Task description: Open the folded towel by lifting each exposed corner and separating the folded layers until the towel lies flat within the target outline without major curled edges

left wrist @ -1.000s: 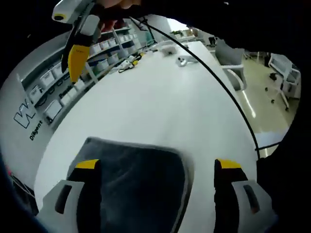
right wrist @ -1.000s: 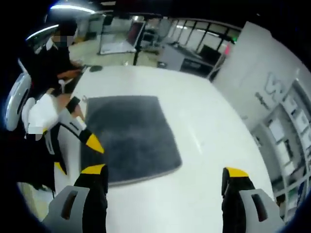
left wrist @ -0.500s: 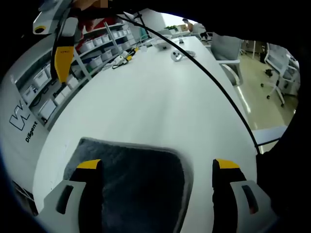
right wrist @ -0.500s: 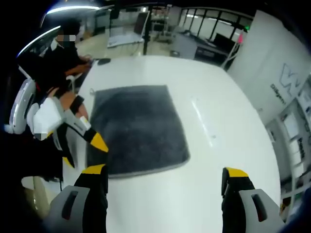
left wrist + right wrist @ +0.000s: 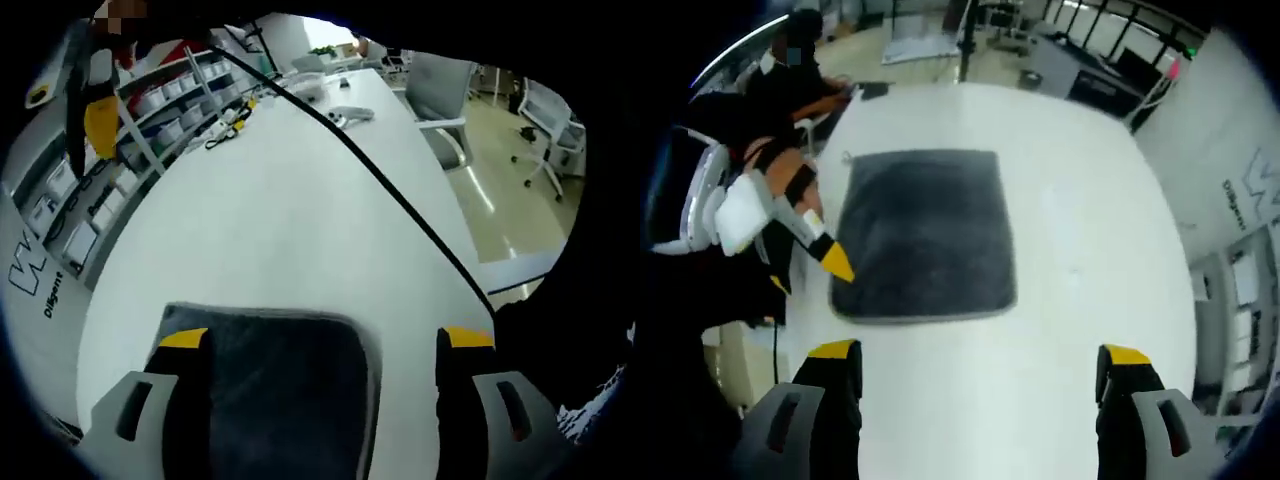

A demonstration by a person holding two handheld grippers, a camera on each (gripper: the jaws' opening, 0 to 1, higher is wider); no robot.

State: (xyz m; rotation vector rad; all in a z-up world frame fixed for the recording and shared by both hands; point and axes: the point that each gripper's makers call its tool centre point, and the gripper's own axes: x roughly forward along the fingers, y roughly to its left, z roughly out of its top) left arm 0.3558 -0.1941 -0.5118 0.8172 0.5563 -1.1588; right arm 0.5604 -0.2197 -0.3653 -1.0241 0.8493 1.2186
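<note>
In the right gripper view, the left gripper [image 5: 810,250] is now seen with its yellow tip over the near left edge of the dark grey towel [image 5: 925,230], closer than before. In the left gripper view, the right gripper [image 5: 95,115] is carried further from the towel [image 5: 285,390].

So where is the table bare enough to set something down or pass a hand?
Bare white table lies right of the grey towel in the right gripper view, and between it and the right gripper. It is crowded at the towel's left edge, by the left gripper, and among small items at the far end.
</note>
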